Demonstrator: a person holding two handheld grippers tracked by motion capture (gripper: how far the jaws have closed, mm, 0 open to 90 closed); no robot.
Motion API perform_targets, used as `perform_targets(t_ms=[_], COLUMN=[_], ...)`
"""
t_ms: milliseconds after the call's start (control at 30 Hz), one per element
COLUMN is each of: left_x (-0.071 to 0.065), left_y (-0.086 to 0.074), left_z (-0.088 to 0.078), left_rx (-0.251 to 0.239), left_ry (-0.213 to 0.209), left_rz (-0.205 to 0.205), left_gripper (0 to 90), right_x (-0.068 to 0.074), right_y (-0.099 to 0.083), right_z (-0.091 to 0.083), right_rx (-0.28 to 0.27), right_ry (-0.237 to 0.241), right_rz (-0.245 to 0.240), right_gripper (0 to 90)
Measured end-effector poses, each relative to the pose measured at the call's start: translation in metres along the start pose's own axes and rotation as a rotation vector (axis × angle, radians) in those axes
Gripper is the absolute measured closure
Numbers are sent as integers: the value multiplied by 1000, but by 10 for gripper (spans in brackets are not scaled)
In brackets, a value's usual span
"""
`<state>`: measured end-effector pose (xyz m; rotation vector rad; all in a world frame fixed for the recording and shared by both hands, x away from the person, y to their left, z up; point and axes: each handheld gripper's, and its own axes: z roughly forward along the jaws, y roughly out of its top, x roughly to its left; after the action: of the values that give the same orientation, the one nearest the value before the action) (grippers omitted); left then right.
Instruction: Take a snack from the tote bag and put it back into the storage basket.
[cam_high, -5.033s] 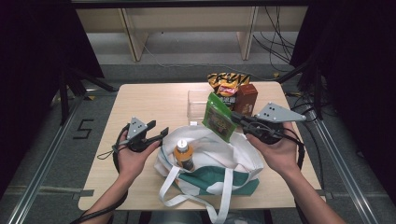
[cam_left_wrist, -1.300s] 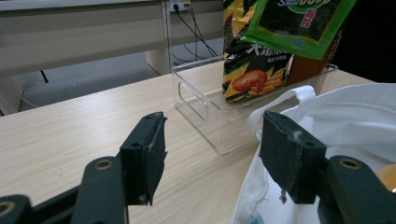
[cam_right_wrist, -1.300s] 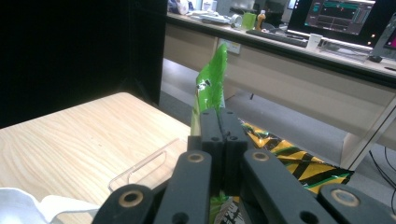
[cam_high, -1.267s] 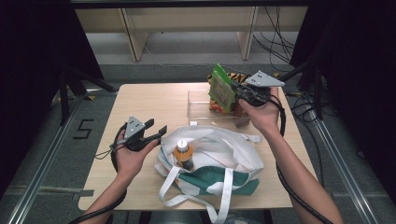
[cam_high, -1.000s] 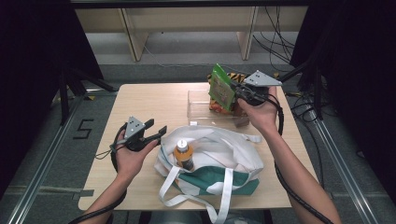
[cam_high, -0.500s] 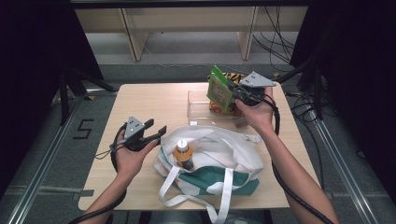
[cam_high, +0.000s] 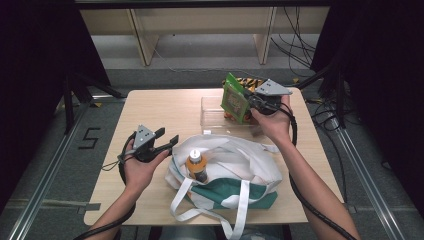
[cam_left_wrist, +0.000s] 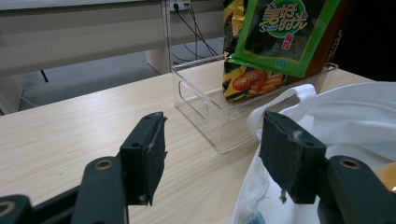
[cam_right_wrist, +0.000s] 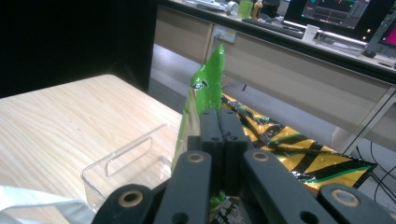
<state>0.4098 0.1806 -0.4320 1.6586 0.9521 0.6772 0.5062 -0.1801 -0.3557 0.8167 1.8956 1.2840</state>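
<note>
My right gripper (cam_high: 248, 100) (cam_right_wrist: 218, 122) is shut on the edge of a green snack packet (cam_high: 233, 98) (cam_right_wrist: 201, 100) and holds it upright over the clear plastic bin (cam_high: 215, 117) (cam_right_wrist: 122, 161) at the table's far side. Inside the bin stands a yellow-and-black striped snack bag (cam_right_wrist: 299, 154) (cam_left_wrist: 245, 77). The green packet (cam_left_wrist: 285, 32) hangs just in front of that bag. My left gripper (cam_high: 167, 142) (cam_left_wrist: 212, 154) rests open beside the left edge of a white and green tote bag (cam_high: 227, 172). An orange-capped bottle (cam_high: 196, 165) stands in the tote's mouth.
The tote's white straps (cam_high: 240, 210) trail toward the table's near edge. Bare wooden tabletop (cam_high: 160, 110) lies left of the bin. Desks and cables (cam_high: 300, 45) stand beyond the far edge, and a metal rail (cam_high: 45, 180) runs along the floor at left.
My right gripper has lowered the green packet slightly toward the clear bin. The left gripper has stayed in place.
</note>
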Motion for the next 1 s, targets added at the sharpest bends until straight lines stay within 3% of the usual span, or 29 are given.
perform_targets(t_ms=[133, 233, 500, 567, 1000], left_x=[0, 0, 0, 0, 0], left_y=[-1, 0, 0, 0, -1], left_z=[0, 0, 0, -1, -1], left_rx=[0, 0, 0, 0, 4], left_ry=[-2, -1, 0, 1, 2], left_rz=[0, 2, 0, 0, 0], left_gripper=[399, 399, 399, 399, 399], right_x=[1, -2, 0, -1, 2], right_y=[-5, -5, 2, 3, -3], right_z=[1, 2, 3, 5, 17], right_rx=[19, 0, -12, -18, 2], right_ry=[11, -6, -10, -10, -18], right_rz=[25, 3, 13, -8, -16], right_gripper=[900, 900, 900, 900, 900])
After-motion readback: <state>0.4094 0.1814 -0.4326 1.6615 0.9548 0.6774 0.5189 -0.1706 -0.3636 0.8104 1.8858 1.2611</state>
